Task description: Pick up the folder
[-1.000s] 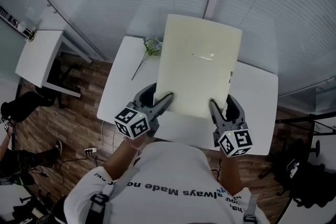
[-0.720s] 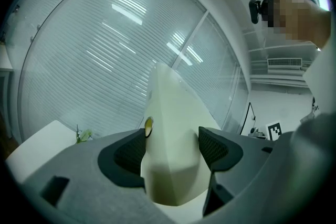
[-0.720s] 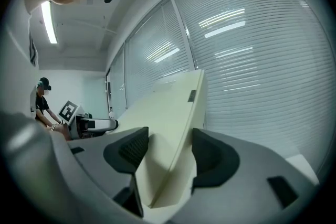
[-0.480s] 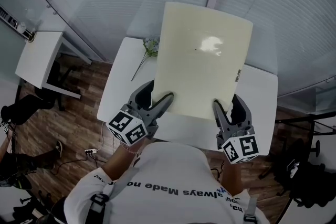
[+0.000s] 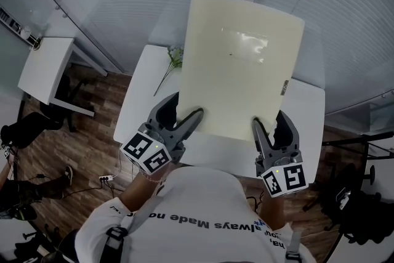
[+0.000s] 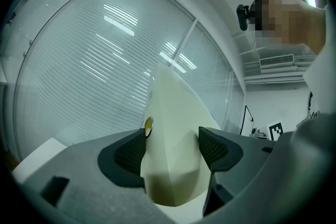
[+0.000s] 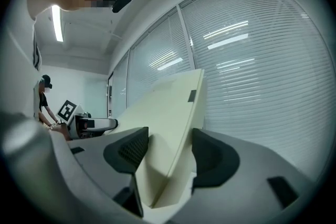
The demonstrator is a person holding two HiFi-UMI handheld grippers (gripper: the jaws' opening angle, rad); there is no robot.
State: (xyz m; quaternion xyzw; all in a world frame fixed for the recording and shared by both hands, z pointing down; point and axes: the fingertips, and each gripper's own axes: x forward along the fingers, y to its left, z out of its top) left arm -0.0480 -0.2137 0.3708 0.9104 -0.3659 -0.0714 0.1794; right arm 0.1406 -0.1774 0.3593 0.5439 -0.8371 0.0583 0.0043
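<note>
Above the far half of the white table (image 5: 136, 105) the cream folder (image 5: 240, 64) hangs in the air, clear of the top, its far edge tilted up toward the window blinds. 2 grippers carry it by its near edge. The left gripper (image 5: 183, 111) is at the near left corner and the right gripper (image 5: 271, 126) at the near right corner. In the left gripper view the jaws of the left gripper (image 6: 170, 147) are closed to a narrow gap, with the folder (image 6: 173, 113) pressed between both pads. In the right gripper view the right gripper (image 7: 169, 152) pinches the folder (image 7: 168, 107) the same way.

I judge the folder light, thin and somewhat stiff, and its glossy cover may be slippery. It could bow or sag if held at 1 corner only, so 2 holds wide apart on 1 edge suit it. A flower sprig (image 5: 175, 58) lies near the table's far left corner.
</note>
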